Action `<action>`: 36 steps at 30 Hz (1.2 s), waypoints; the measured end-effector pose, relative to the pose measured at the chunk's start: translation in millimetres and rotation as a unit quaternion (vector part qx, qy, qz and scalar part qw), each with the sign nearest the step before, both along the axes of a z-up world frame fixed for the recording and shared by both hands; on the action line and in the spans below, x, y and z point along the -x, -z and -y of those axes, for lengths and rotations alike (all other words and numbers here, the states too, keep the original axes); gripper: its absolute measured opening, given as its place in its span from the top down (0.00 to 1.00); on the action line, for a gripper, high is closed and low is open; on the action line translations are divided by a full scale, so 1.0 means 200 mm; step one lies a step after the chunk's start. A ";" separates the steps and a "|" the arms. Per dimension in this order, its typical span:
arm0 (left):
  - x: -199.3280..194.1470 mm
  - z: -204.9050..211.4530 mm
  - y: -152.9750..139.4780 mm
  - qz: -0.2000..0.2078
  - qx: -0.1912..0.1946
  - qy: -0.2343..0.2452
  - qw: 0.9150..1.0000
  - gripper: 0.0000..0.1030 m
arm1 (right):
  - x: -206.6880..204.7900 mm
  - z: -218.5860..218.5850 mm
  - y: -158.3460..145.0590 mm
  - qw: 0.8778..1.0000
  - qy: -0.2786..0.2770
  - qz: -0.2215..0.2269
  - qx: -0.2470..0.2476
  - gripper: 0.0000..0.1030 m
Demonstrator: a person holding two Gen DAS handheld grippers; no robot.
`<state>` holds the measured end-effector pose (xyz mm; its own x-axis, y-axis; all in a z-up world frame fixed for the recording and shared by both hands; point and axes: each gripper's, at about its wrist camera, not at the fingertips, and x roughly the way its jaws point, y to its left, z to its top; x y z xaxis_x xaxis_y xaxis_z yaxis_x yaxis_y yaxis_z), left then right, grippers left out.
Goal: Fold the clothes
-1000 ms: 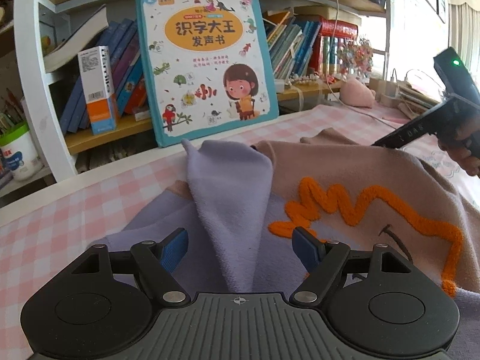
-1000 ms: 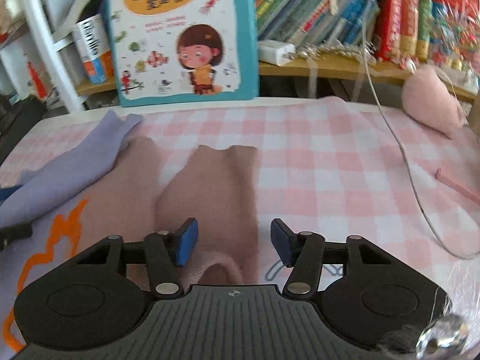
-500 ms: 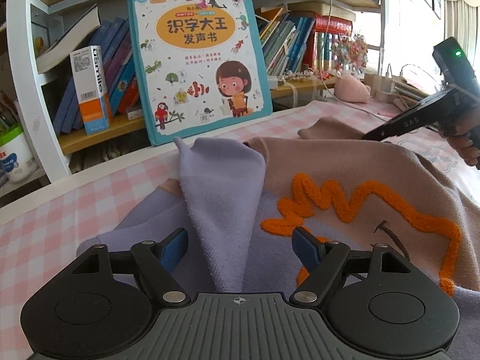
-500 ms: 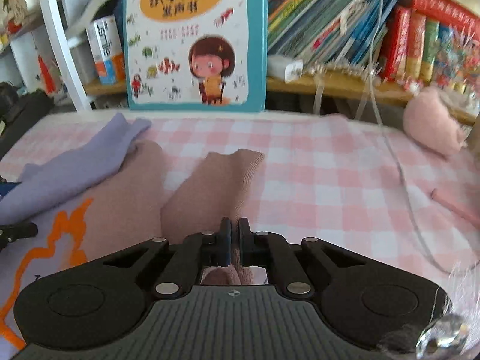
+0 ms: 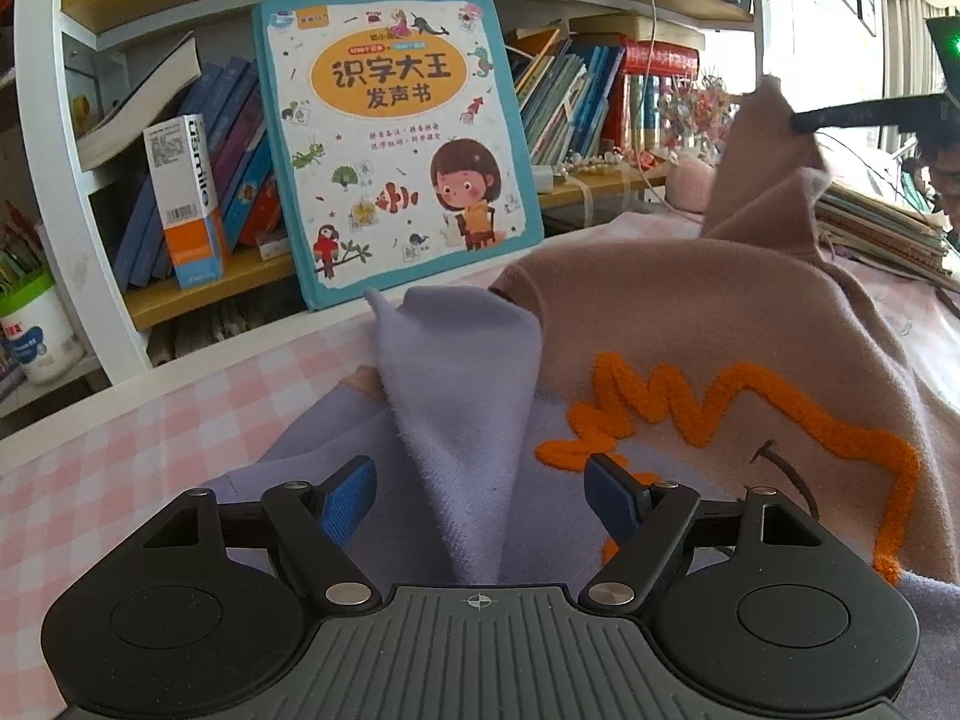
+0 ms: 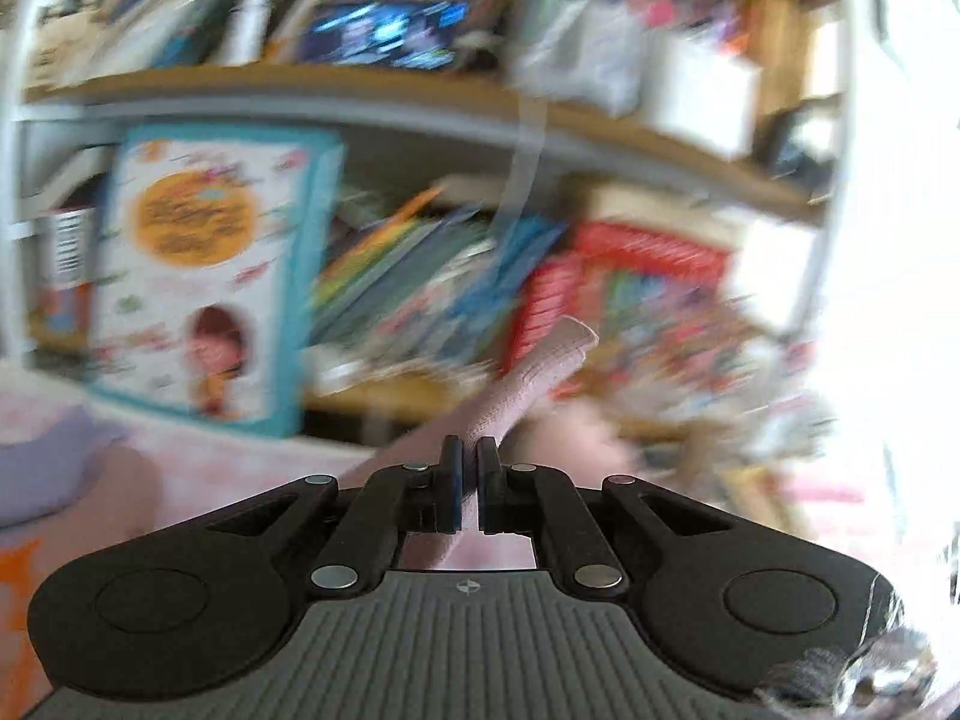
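Sweater (image 5: 690, 324) lying on the checked bench (image 5: 120, 438), its brown sleeve (image 6: 528, 372) now being lifted clear by the right gripper (image 6: 470, 480), fingers newly pinched on it, left gripper (image 5: 480, 498) hovering wide above the lilac sleeve (image 5: 468, 396), suggesting folding inward.

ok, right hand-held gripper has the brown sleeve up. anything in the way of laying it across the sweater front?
Nothing visible. The right hand-held gripper holds the brown sleeve above the sweater. The lilac sleeve lies folded on the left side, between the open left hand-held gripper's fingers.
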<state>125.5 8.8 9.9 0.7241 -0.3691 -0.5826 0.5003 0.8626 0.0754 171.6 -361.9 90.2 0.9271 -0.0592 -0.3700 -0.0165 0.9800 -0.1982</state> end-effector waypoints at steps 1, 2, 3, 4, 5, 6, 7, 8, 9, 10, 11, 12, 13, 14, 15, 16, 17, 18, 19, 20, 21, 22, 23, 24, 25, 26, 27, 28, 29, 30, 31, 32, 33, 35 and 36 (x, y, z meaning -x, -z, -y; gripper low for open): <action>0.00 0.00 0.00 0.000 0.000 0.000 1.000 0.23 | 0.01 0.04 -0.01 1.000 0.019 0.012 0.009 0.96; 0.00 0.00 0.00 -0.001 0.000 -0.001 1.000 0.23 | 0.02 0.08 -0.02 0.999 0.039 0.024 0.019 0.96; 0.00 0.00 0.00 -0.001 0.000 -0.001 1.000 0.23 | 0.02 0.11 -0.03 0.997 0.057 0.034 0.027 0.96; 0.00 0.00 0.01 -0.001 0.000 -0.001 1.000 0.23 | 0.02 0.16 -0.02 0.997 0.065 0.024 0.021 0.96; 0.00 0.01 0.01 -0.001 -0.001 -0.002 1.000 0.23 | 0.02 0.21 -0.01 0.997 0.074 0.013 0.007 0.96; 0.00 0.01 0.00 -0.001 -0.002 -0.002 1.000 0.23 | 0.02 0.26 0.01 0.997 0.083 0.002 -0.002 0.96; 0.00 0.01 0.00 0.000 -0.003 -0.002 1.000 0.23 | 0.02 0.28 0.03 0.996 0.084 -0.005 -0.005 0.96; 0.00 0.01 0.00 0.001 -0.004 -0.002 1.000 0.23 | 0.02 0.31 0.05 0.996 0.085 -0.013 -0.008 0.96; 0.00 0.02 0.00 0.002 -0.006 -0.001 1.000 0.23 | 0.02 0.33 0.08 0.996 0.086 -0.021 -0.011 0.96; 0.00 0.02 0.00 0.003 -0.008 -0.001 1.000 0.23 | 0.03 0.36 0.10 0.996 0.087 -0.029 -0.014 0.96; 0.00 0.02 0.00 0.003 -0.009 -0.001 1.000 0.23 | 0.02 0.37 0.12 0.995 0.087 -0.036 -0.018 0.96; 0.00 0.03 0.00 0.004 -0.010 -0.002 1.000 0.23 | 0.02 0.39 0.14 0.995 0.088 -0.041 -0.023 0.96; 0.00 0.03 -0.01 0.004 -0.011 -0.002 1.000 0.23 | 0.02 0.39 0.15 0.995 0.091 -0.043 -0.027 0.96; 0.00 0.03 -0.01 0.004 -0.010 -0.003 1.000 0.23 | 0.02 0.40 0.16 0.994 0.093 -0.045 -0.030 0.96; -0.01 0.03 -0.01 0.003 -0.009 -0.003 1.000 0.23 | 0.01 0.41 0.16 0.994 0.097 -0.047 -0.034 0.96; -0.01 0.02 -0.01 0.003 -0.009 -0.004 1.000 0.23 | 0.00 0.41 0.17 0.993 0.100 -0.050 -0.037 0.95; -0.01 0.02 -0.01 0.004 -0.009 -0.004 1.000 0.23 | -0.01 0.42 0.18 0.992 0.105 -0.055 -0.038 0.88; 0.00 0.02 -0.01 0.004 -0.010 -0.004 1.000 0.23 | -0.01 0.42 0.18 0.992 0.108 -0.059 -0.036 0.82; 0.00 0.02 -0.01 0.005 -0.010 -0.004 1.000 0.23 | 0.00 0.43 0.18 0.991 0.111 -0.058 -0.034 0.67; 0.00 0.02 -0.01 0.007 -0.011 -0.003 1.000 0.23 | 0.01 0.43 0.18 0.991 0.114 -0.057 -0.032 0.60; 0.00 0.02 -0.02 0.009 -0.011 -0.003 1.000 0.23 | 0.03 0.44 0.17 0.991 0.113 -0.056 -0.034 0.60; 0.01 0.02 -0.02 0.010 -0.011 -0.002 1.000 0.23 | 0.05 0.45 0.17 0.991 0.112 -0.058 -0.040 0.59; 0.01 0.02 -0.03 0.012 -0.012 -0.001 1.000 0.23 | 0.07 0.45 0.17 0.991 0.111 -0.061 -0.048 0.58; 0.01 0.02 -0.03 0.013 -0.012 -0.001 1.000 0.23 | 0.10 0.44 0.17 0.991 0.107 -0.066 -0.055 0.58; 0.00 0.02 -0.04 0.015 -0.012 -0.001 1.000 0.23 | 0.13 0.43 0.17 0.991 0.096 -0.074 -0.064 0.57; 0.00 0.02 -0.04 0.017 -0.013 0.000 1.000 0.23 | 0.16 0.41 0.18 0.991 0.081 -0.085 -0.071 0.55; -0.01 0.03 -0.05 0.018 -0.014 0.001 1.000 0.23 | 0.20 0.37 0.19 0.990 0.057 -0.100 -0.082 0.55; -0.02 0.03 -0.05 0.020 -0.015 0.002 1.000 0.23 | 0.23 0.34 0.20 0.988 0.033 -0.116 -0.093 0.54; -0.03 0.04 -0.06 0.020 -0.016 0.004 1.000 0.24 | 0.27 0.30 0.21 0.985 0.004 -0.132 -0.107 0.53; -0.05 0.05 -0.07 0.020 -0.015 0.008 1.000 0.24 | 0.30 0.25 0.23 0.981 -0.025 -0.147 -0.122 0.53; -0.07 0.06 -0.09 0.020 -0.013 0.012 1.000 0.24 | 0.33 0.21 0.24 0.976 -0.053 -0.161 -0.136 0.53; -0.09 0.07 -0.10 0.017 -0.008 0.018 1.000 0.24 | 0.36 0.16 0.26 0.970 -0.078 -0.173 -0.148 0.53; -0.12 0.08 -0.11 0.011 0.000 0.024 1.000 0.24 | 0.38 0.11 0.27 0.965 -0.100 -0.183 -0.160 0.53; -0.18 0.08 -0.13 -0.004 0.020 0.028 0.999 0.24 | 0.41 0.03 0.29 0.956 -0.125 -0.196 -0.177 0.53; -0.21 0.08 -0.13 -0.011 0.028 0.026 0.999 0.24 | 0.42 0.00 0.30 0.953 -0.136 -0.201 -0.183 0.53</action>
